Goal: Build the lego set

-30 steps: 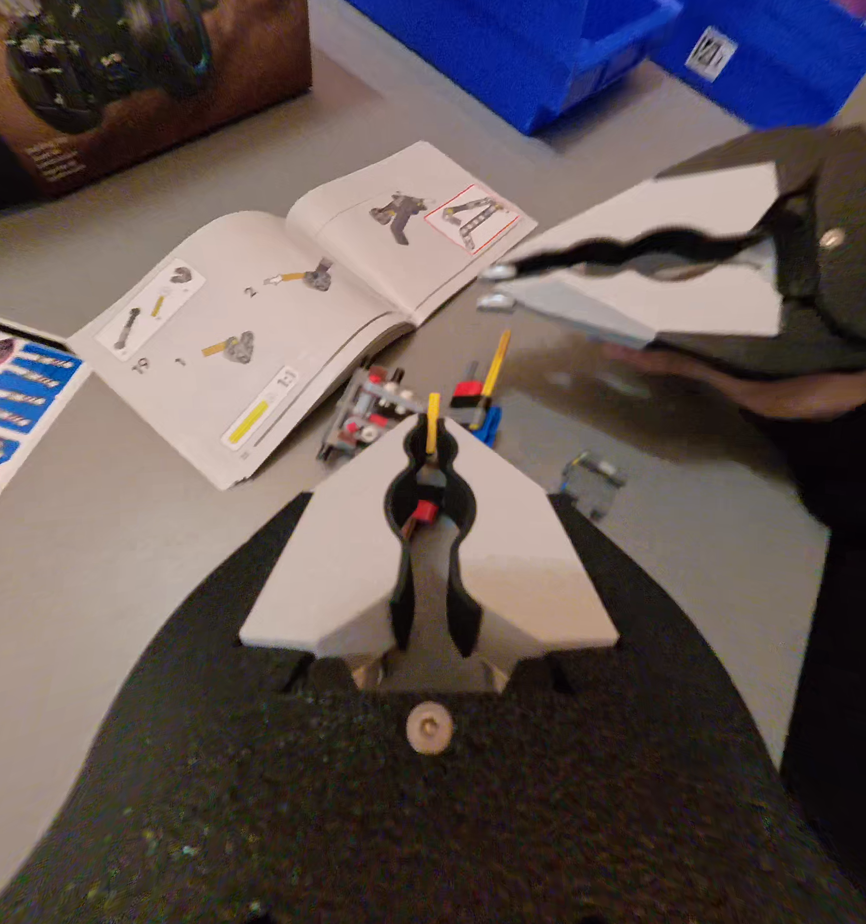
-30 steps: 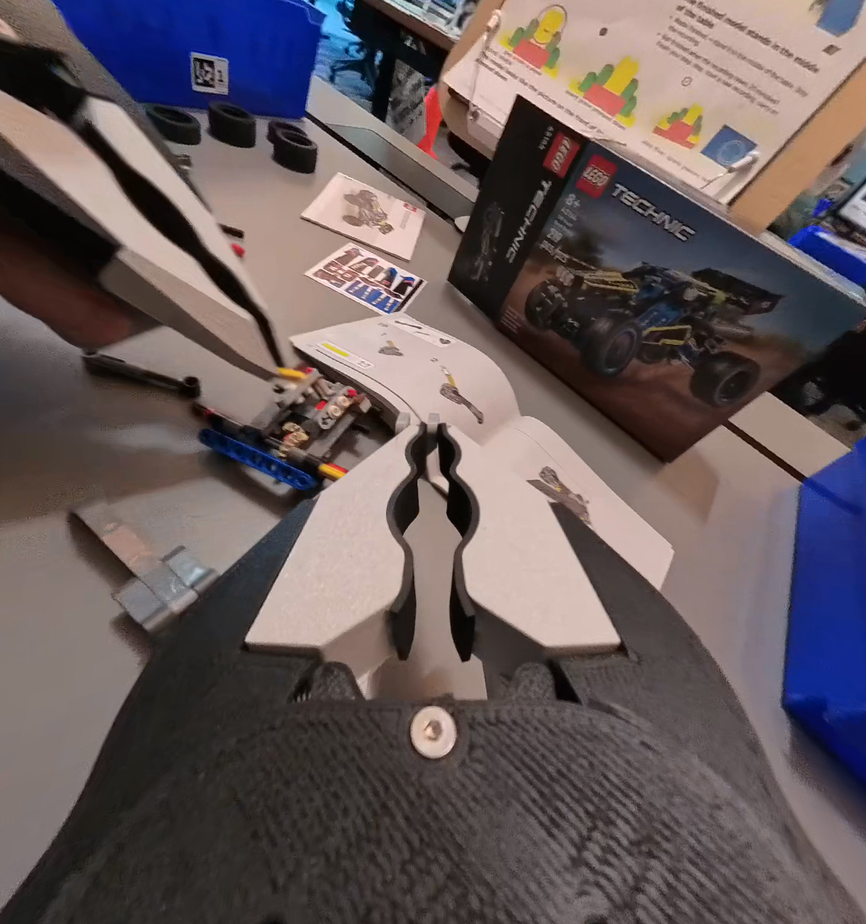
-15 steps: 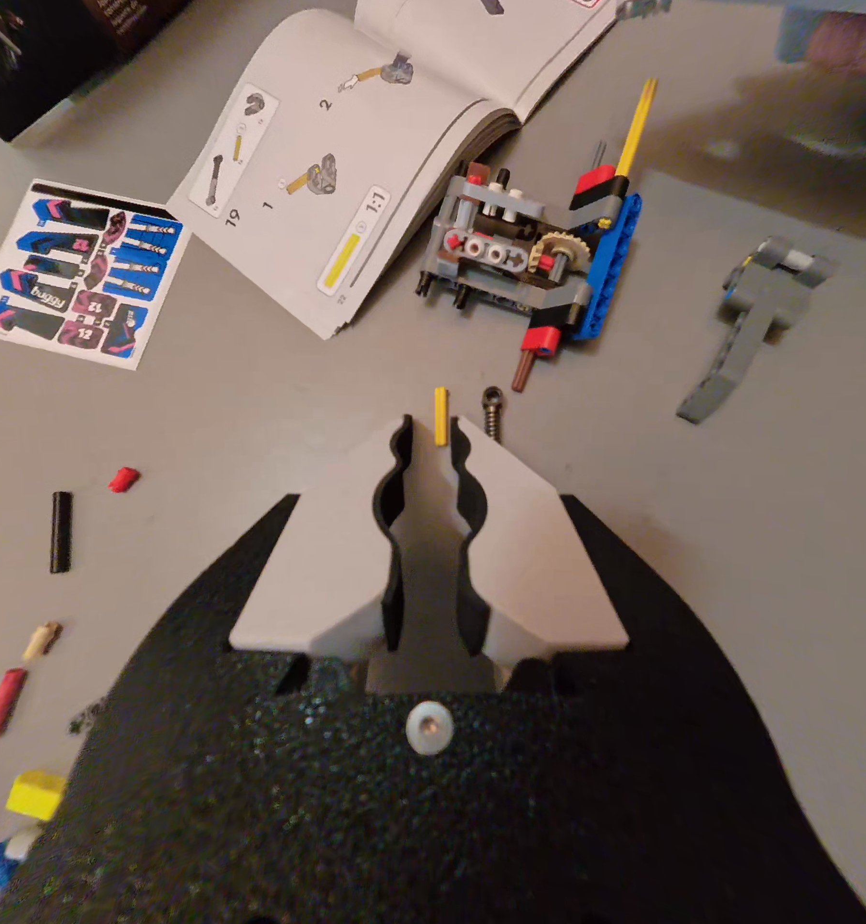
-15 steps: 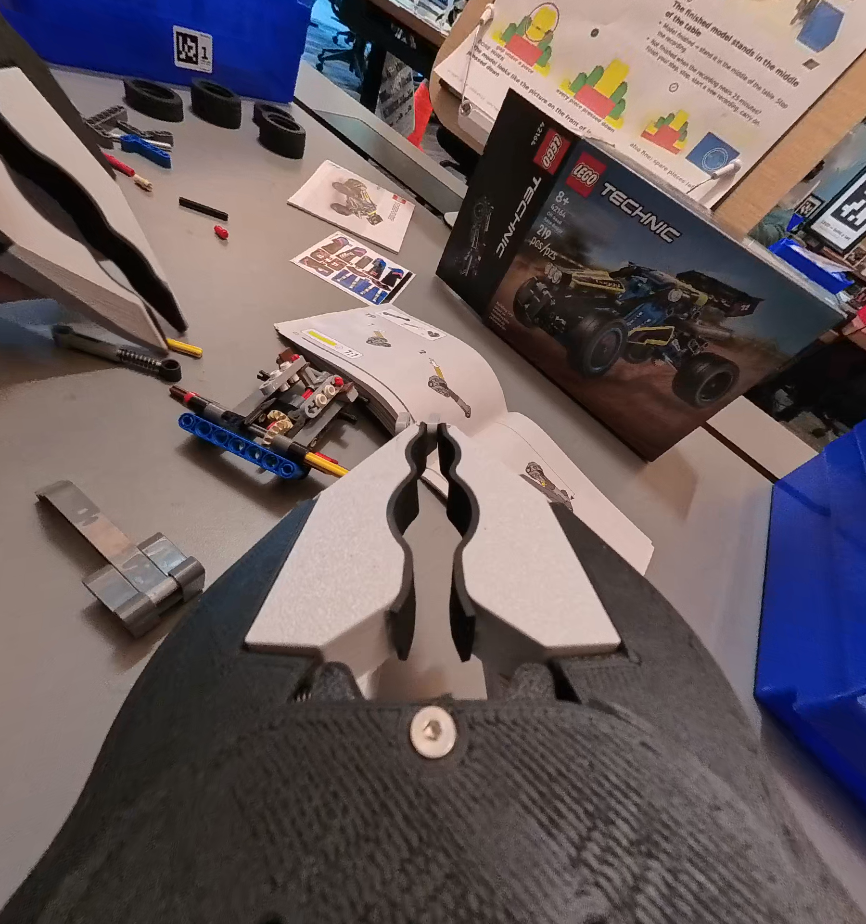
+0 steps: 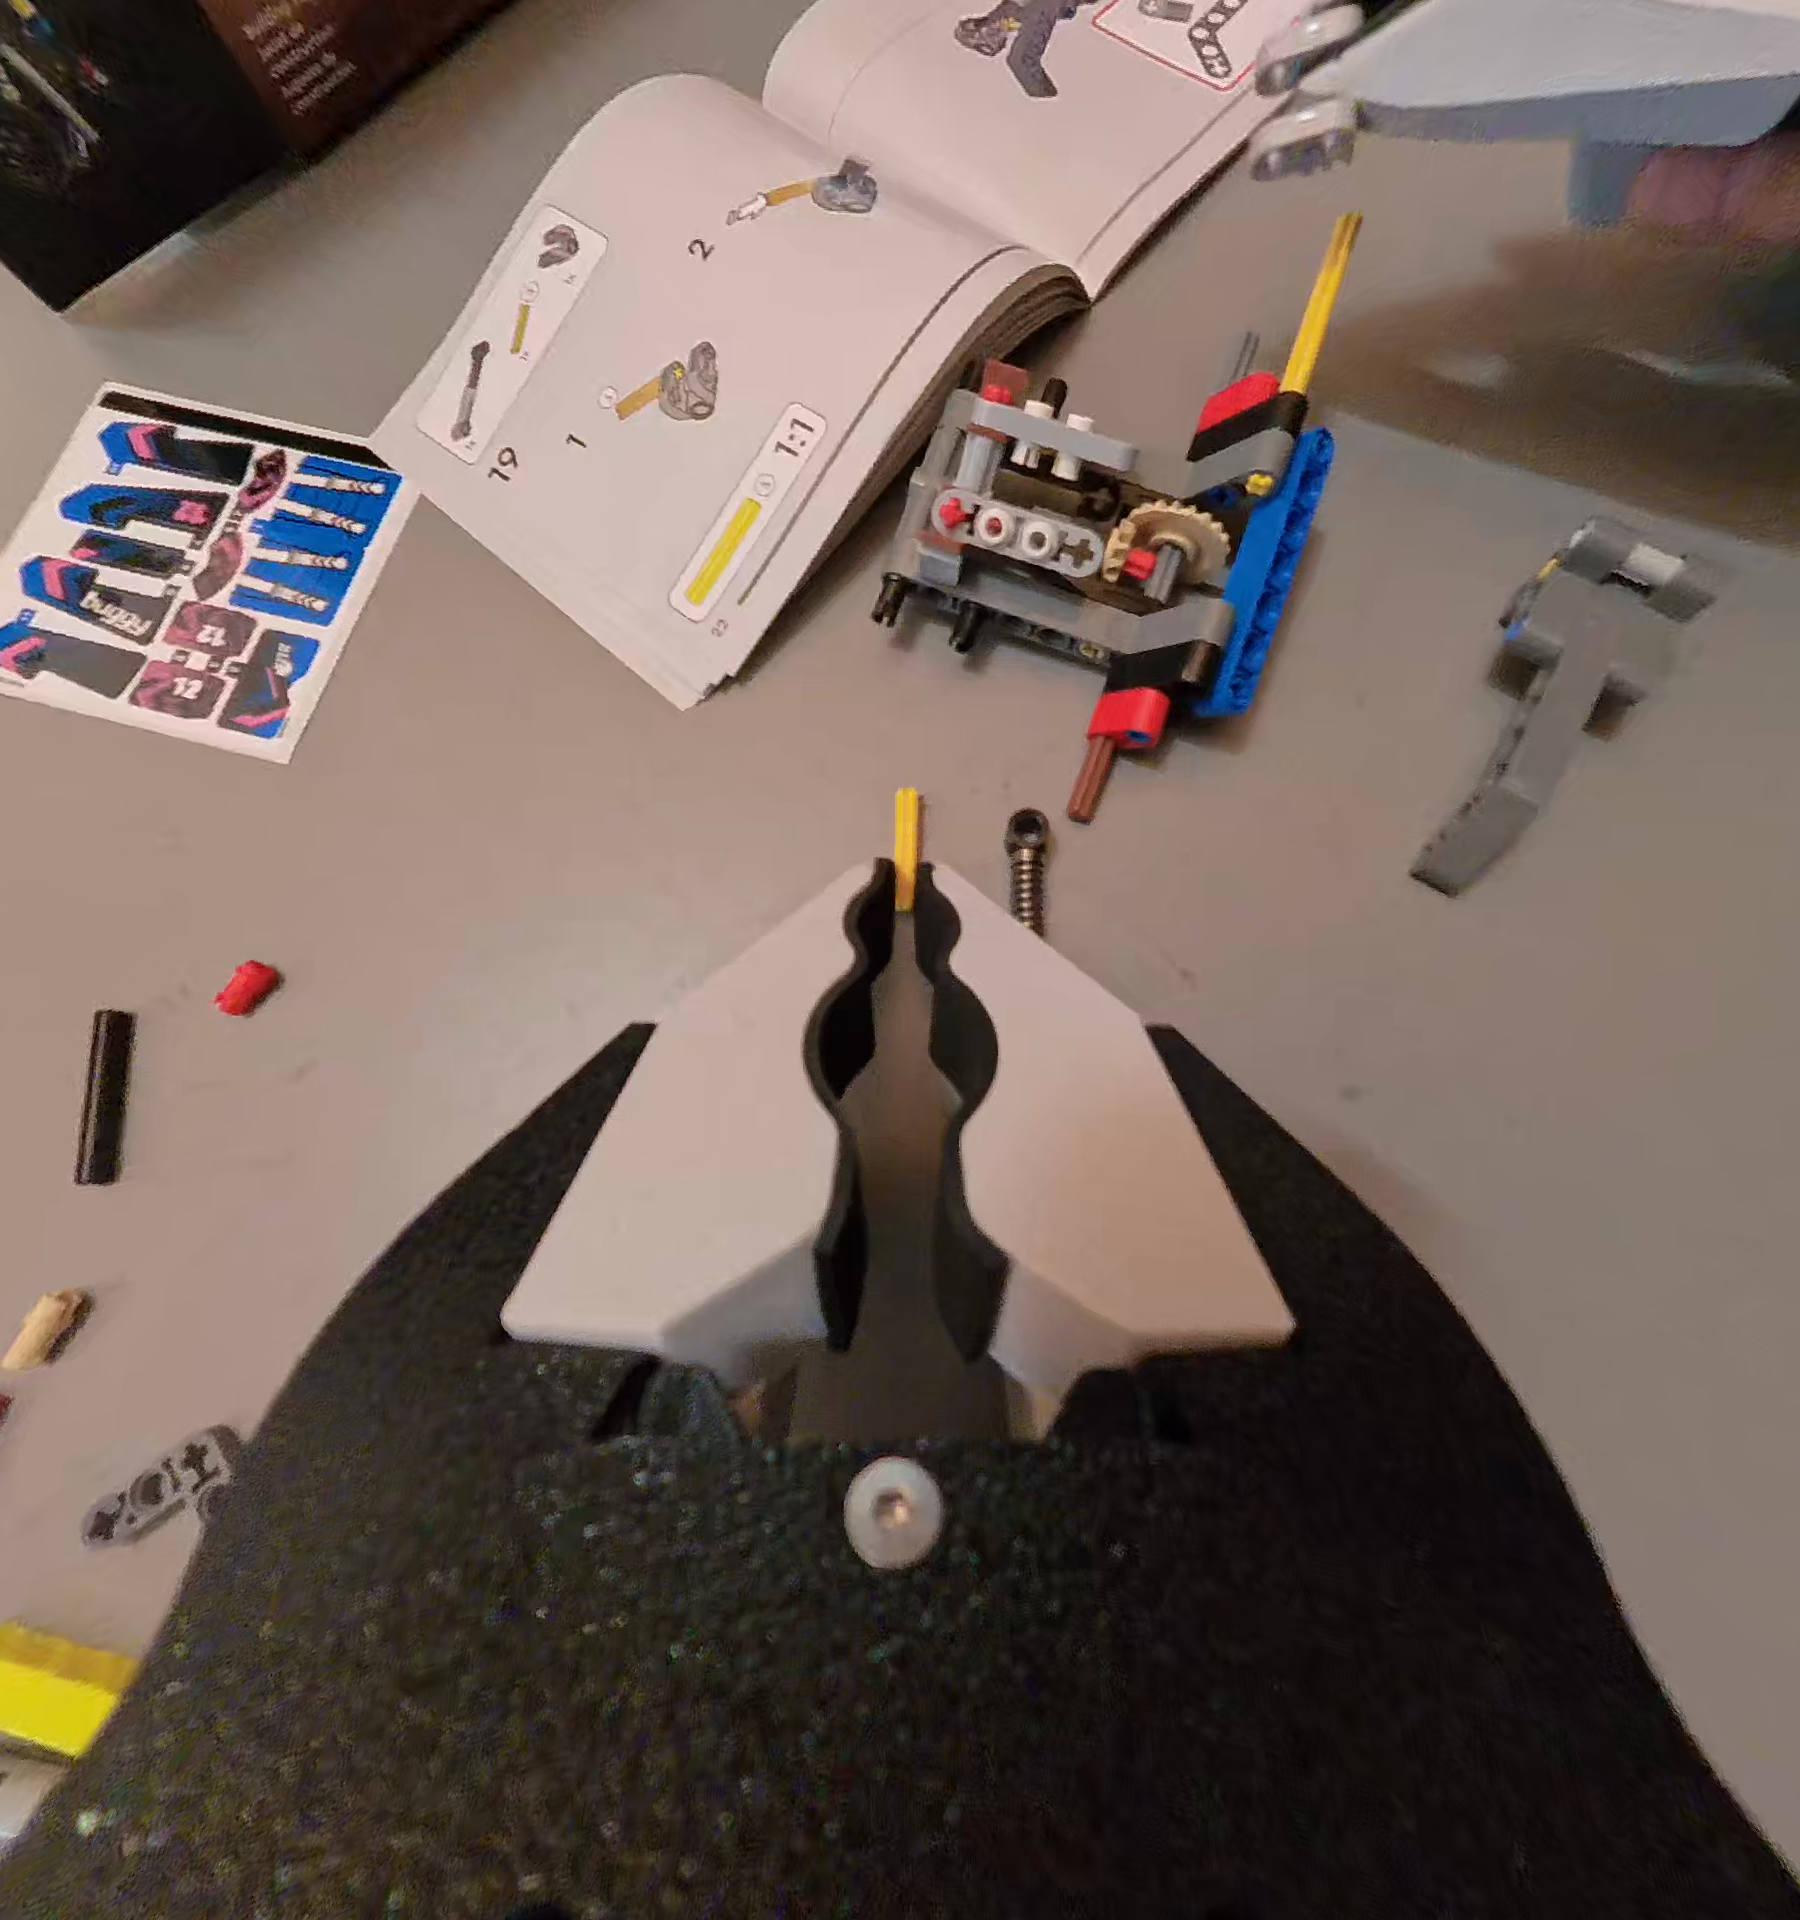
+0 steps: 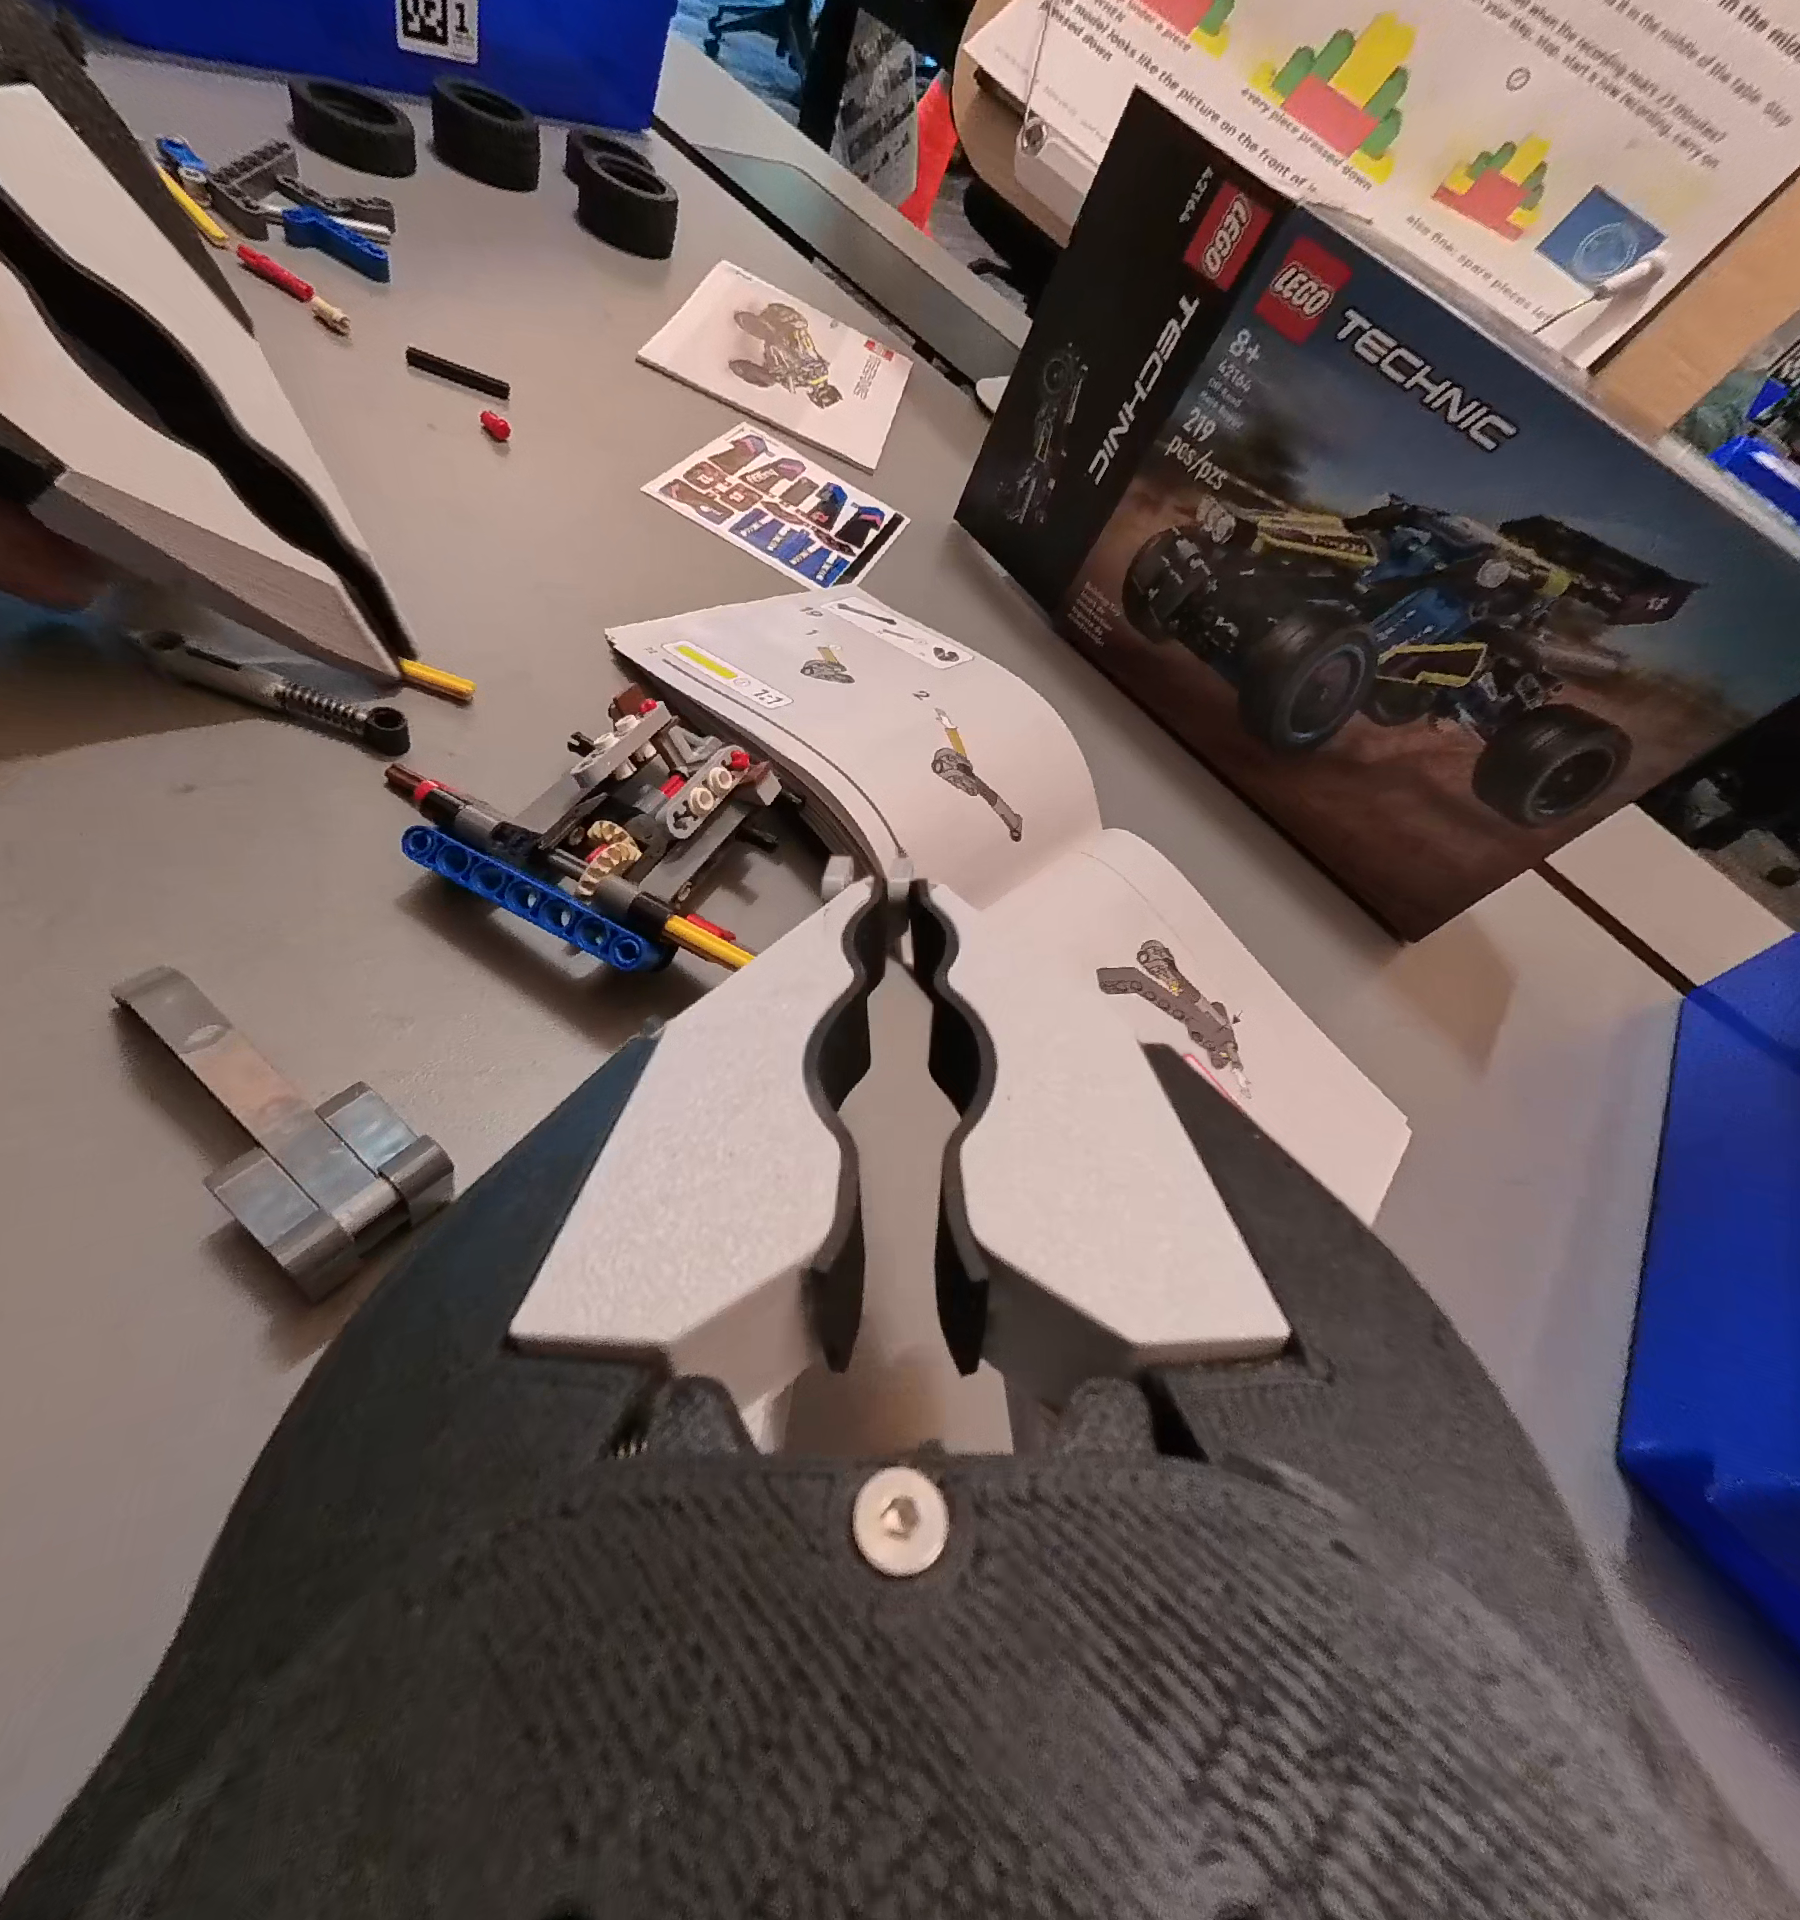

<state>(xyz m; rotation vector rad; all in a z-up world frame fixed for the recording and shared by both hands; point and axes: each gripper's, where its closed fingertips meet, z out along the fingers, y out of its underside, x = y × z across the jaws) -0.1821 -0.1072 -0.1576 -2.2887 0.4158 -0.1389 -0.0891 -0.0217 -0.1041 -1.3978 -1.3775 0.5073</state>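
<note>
Presently catalogued, grey table (image 5: 1498, 1195):

Left gripper (image 5: 906, 883): jaws nearly together, pinching a short yellow axle (image 5: 907, 847) at the very tips, most of it projecting forward. Held low over the table, probably so the free end can be fed into a hole.

Shock absorber (image 5: 1026, 868): black, coil-sprung, lying just beside the left tips, its eye end pointing toward the chassis. Likely the part meant to receive the axle, judging by the open manual page.

Chassis (image 5: 1104, 540): partial build with blue beam, tan gear and a long yellow axle sticking out; lies against the manual's edge, near but apart from the left gripper.

Right gripper (image 6: 896, 888): tips almost touching, a small pale grey piece (image 6: 839, 873) at them; whether it is gripped cannot be told. Hovers over the manual, well clear of the left.

Manual (image 5: 730, 343): open flat, within sight of both tools for reference.

Grey arm piece (image 5: 1561, 686): lying apart to the right of the chassis.

Sticker sheet (image 5: 169, 571), set box (image 6: 1395, 582), tyres (image 6: 480, 130), blue bin (image 6: 1748, 1299): pushed to the margins, unused.

Loose pins (image 5: 101, 1091): scattered left, as stock.
</note>
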